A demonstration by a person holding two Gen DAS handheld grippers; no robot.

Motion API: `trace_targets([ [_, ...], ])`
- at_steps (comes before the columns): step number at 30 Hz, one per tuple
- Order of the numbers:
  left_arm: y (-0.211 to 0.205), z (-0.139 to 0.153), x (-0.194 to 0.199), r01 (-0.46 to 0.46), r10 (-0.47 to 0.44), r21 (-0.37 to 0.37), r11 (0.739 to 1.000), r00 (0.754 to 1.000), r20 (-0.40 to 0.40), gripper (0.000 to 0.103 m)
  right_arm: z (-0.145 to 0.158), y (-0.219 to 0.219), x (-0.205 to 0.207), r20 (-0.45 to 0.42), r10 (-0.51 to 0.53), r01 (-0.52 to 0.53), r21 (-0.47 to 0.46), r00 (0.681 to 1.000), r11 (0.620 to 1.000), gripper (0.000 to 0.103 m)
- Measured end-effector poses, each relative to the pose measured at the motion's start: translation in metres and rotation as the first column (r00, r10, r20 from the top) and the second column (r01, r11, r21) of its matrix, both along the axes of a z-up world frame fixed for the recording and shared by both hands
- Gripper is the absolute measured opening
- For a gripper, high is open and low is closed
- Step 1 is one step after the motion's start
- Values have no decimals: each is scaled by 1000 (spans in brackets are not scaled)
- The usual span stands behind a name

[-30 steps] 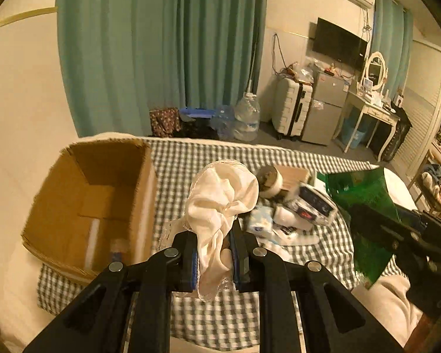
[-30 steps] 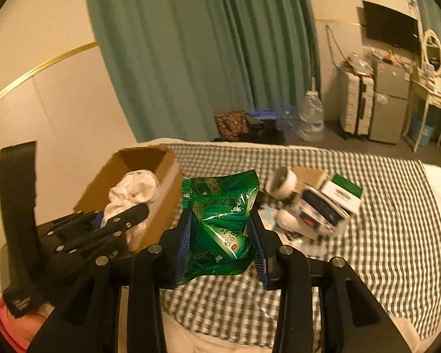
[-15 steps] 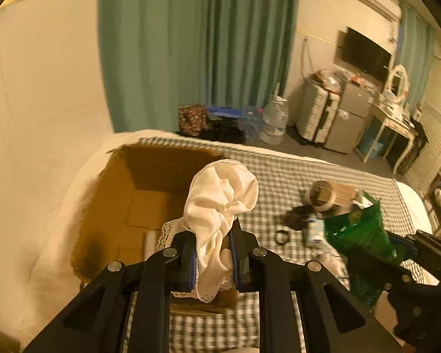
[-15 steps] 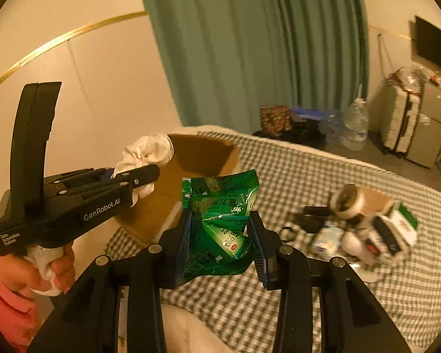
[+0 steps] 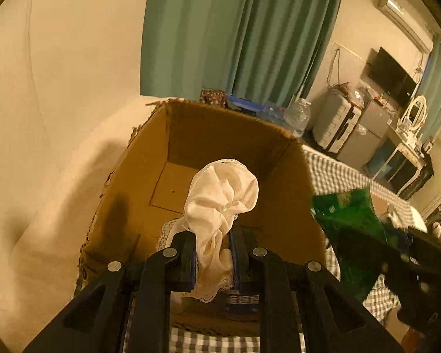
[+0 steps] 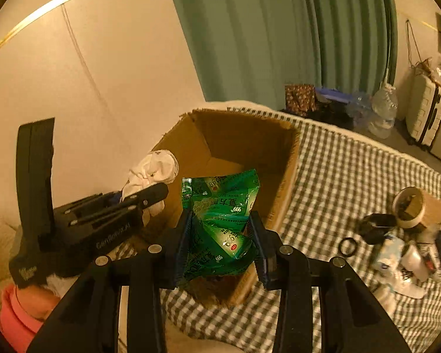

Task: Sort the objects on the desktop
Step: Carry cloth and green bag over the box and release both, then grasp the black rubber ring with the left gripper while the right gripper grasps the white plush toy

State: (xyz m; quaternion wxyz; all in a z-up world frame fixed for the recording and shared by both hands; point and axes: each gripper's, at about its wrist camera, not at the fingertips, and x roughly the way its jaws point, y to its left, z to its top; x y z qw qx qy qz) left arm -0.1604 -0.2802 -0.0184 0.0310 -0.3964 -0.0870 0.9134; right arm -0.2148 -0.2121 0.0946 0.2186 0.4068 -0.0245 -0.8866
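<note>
My left gripper [image 5: 214,257] is shut on a crumpled white cloth [image 5: 223,197] and holds it over the open cardboard box [image 5: 161,135]. The same gripper and white cloth [image 6: 154,170] show at the left of the right wrist view, above the box's left wall. My right gripper [image 6: 222,248] is shut on a green foil packet [image 6: 220,220] and holds it above the near right corner of the box [image 6: 288,176]. The green packet [image 5: 350,220] also shows at the right of the left wrist view.
The box stands on a checked cloth [image 6: 338,182] next to a cream wall. A tape roll [image 6: 408,207], a black ring [image 6: 348,247] and several small packets [image 6: 405,259] lie at the right. Green curtains [image 6: 279,29] hang behind.
Both grippers have moved left with their loads. The white cloth now hangs over the box's inside, and the green packet has come over the box's near right corner.
</note>
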Motion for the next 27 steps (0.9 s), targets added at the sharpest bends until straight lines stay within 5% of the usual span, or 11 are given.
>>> trace_targets([
  [2, 0, -4, -1, 6, -6, -6, 1000, 1000, 12, 22, -5, -6, -11, -11, -10, 11, 13, 1000, 1000, 39],
  [4, -2, -6, 0, -2, 2, 5, 1000, 1000, 20, 40, -3, -9, -19, -31, -34, 34, 24, 999, 999, 50],
  [6, -5, -5, 1, -35, 35, 5, 999, 999, 27, 77, 3, -6, -27, -34, -65, 65, 1, 997, 998, 68],
  [15, 22, 9, 19, 30, -29, 7, 1000, 1000, -11, 90, 35, 52, -2, -101, -167, 168, -1, 981, 986, 69],
  [27, 150, 25, 79, 275, -276, -59, 960, 961, -11, 96, 39, 203, 64, -119, -358, 369, 89, 926, 925, 69],
])
